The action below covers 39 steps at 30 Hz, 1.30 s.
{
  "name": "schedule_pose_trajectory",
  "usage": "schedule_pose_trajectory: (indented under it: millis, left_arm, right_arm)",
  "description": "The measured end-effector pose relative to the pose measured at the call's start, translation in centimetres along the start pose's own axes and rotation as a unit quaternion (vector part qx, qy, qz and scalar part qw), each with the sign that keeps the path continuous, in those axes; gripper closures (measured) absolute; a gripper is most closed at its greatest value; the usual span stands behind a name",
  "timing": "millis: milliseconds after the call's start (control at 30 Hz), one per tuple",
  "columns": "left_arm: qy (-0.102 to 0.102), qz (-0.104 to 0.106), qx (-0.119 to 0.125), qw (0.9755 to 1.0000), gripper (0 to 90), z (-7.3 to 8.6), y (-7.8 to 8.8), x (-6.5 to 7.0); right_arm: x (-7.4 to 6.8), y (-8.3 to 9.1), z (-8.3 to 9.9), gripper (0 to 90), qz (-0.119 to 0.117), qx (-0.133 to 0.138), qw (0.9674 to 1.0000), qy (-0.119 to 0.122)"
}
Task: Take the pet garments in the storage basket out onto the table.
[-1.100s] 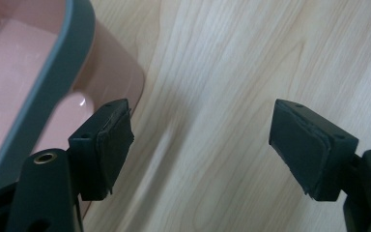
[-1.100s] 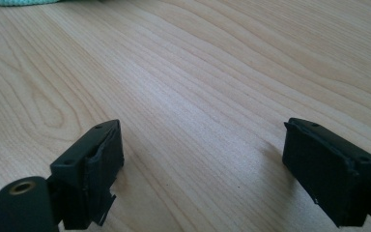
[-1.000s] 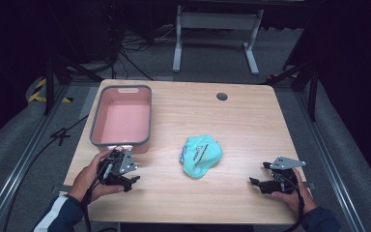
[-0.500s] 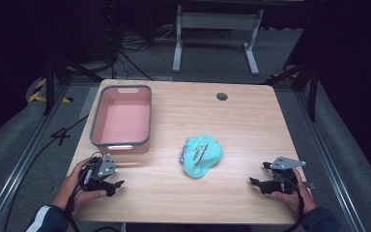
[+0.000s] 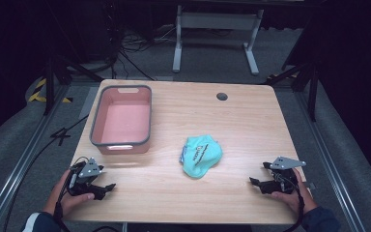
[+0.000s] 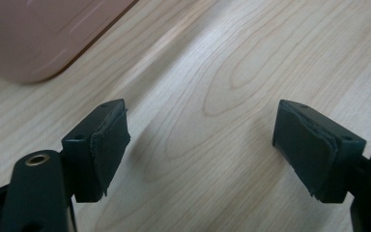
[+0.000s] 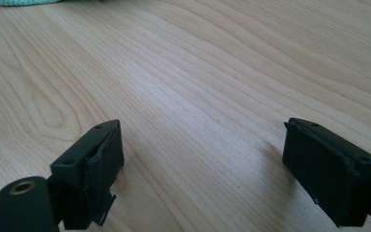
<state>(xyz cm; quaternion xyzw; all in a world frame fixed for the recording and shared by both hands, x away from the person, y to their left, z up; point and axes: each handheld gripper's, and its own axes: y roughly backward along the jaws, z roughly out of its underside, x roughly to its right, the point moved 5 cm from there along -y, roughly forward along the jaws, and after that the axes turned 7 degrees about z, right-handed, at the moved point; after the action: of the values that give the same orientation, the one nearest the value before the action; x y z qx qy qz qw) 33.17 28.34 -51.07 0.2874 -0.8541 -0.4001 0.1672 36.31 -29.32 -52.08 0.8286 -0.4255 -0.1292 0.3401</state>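
1. Two claws are waiting at the near edge of the tabletop (image 5: 251,121); the teal cloth (image 5: 201,155) is lying between them, just right of the pink bin (image 5: 121,120).
2. The soft, crumpled cloth is likely risking a partial pinch, slipping or dragging if gripped shallowly.
3. The left claw (image 5: 107,187) is standing spread wide, holding nothing, hovering near the bin.
4. The right claw (image 5: 254,181) is likewise spread and empty, well apart from the cloth.

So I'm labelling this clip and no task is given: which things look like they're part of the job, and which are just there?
Likely in play (a guess):
- crumpled teal cloth, mid-table
- pink tub, empty
- left hand-held gripper, open
- right hand-held gripper, open

Just there:
- dark round grommet in the table
- white frame and cables on the floor behind
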Motion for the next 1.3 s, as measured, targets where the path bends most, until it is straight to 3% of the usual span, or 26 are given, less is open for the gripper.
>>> schedule_pose_trajectory:
  millis: [100,200,567,733,1300]
  left_arm:
    - [0.03,0.007,0.025,0.9992,19.4,0.6,0.0,-0.2]
    - [0.039,-0.007,0.051,0.9979,18.4,1.2,0.1,-0.2]
    - [0.042,-0.018,0.05,0.9977,16.0,1.4,0.2,-0.2]
    - [0.057,-0.021,0.052,0.9968,15.0,1.5,0.2,0.0]
    - [0.058,-0.026,0.052,0.9966,14.9,1.5,0.2,0.0]
  right_arm:
    - [0.0,0.0,0.0,15.0,0.0,0.0,1.0,0.0]
    - [0.0,0.0,0.0,15.0,0.0,0.0,1.0,0.0]
    - [0.0,0.0,0.0,15.1,0.0,0.0,1.0,0.0]
    - [0.0,0.0,0.0,15.1,0.002,0.0,1.0,-0.001]
    - [0.0,0.0,0.0,15.1,0.001,0.0,1.0,-0.001]
